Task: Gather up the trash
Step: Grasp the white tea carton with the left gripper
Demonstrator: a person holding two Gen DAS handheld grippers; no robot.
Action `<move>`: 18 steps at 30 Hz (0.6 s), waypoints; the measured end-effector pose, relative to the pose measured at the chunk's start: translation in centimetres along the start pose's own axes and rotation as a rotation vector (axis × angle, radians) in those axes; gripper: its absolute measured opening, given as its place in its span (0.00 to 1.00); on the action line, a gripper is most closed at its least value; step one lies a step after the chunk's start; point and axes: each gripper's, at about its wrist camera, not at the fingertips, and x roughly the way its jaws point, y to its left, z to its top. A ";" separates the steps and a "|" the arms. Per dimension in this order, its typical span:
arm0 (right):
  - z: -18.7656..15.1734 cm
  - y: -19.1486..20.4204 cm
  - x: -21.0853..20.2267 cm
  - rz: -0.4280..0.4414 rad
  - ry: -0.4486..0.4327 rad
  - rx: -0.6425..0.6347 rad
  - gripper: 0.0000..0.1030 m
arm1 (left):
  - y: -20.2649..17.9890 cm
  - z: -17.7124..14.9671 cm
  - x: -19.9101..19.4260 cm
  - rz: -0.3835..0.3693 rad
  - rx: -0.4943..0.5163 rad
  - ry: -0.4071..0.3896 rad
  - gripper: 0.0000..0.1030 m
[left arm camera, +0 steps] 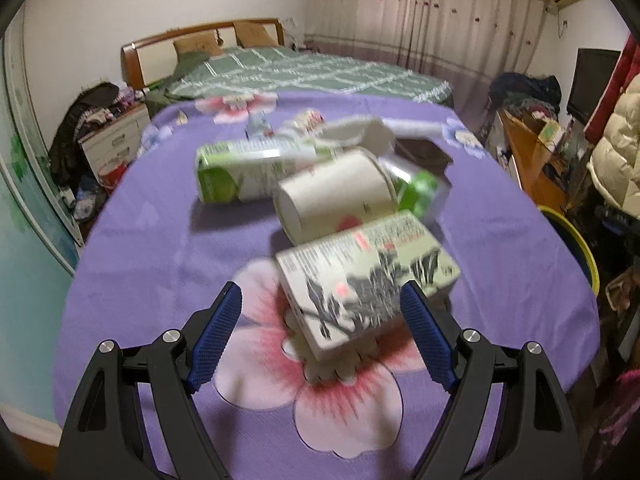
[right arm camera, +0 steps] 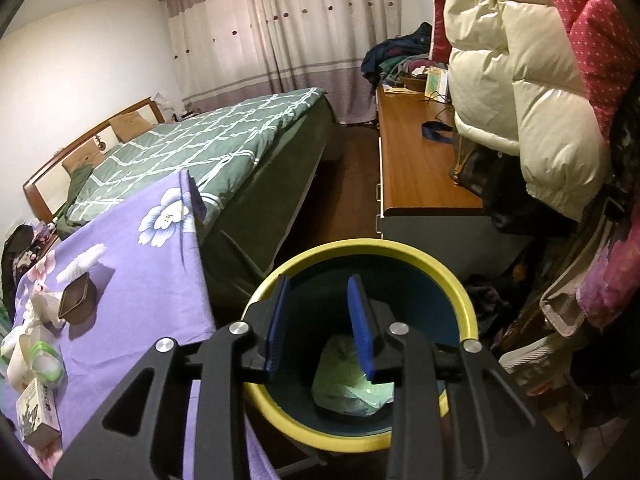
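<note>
Progress: I judge the job partly done. A crumpled pale green bag (right arm camera: 354, 392) already lies at the bottom of the bin (right arm camera: 464, 300), while a cluster of rubbish waits on the purple floral cloth (left arm camera: 152, 240).

Left gripper (left arm camera: 322, 312): fingers spread wide, holding nothing, hovering just in front of the nearest carton.

Right gripper (right arm camera: 320, 324): poised over the mouth of the bin, blue pads apart with only air between them.

Nearest carton (left arm camera: 368, 280): a box lying on its side, pale green with dark ink-style leaf artwork and small print, over a pink flower on the cloth.

Paper cup (left arm camera: 336, 196): white, tipped over, just behind the carton.

Green carton (left arm camera: 248, 172): white and green, on its side, farther back.

Other scraps: a green-and-silver can (left arm camera: 416, 188) beside the cup, a small brown tray (right arm camera: 78, 298), white tissue (left arm camera: 360, 132).

Bin: dark blue inside with a yellow rim, standing on the floor beside the table's edge.
</note>
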 end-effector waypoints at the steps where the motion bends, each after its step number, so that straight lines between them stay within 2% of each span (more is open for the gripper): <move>1: 0.0 0.1 -0.1 0.004 0.000 -0.002 0.29 | -0.1 -0.3 0.4 -0.006 0.001 0.013 0.78; 14: -0.2 0.6 -0.4 0.017 0.000 -0.007 0.30 | -2.1 -2.3 2.7 -0.087 0.022 0.100 0.78; 18: -0.2 0.6 -0.4 0.017 0.002 -0.008 0.31 | -2.9 -2.5 2.9 -0.088 0.041 0.106 0.81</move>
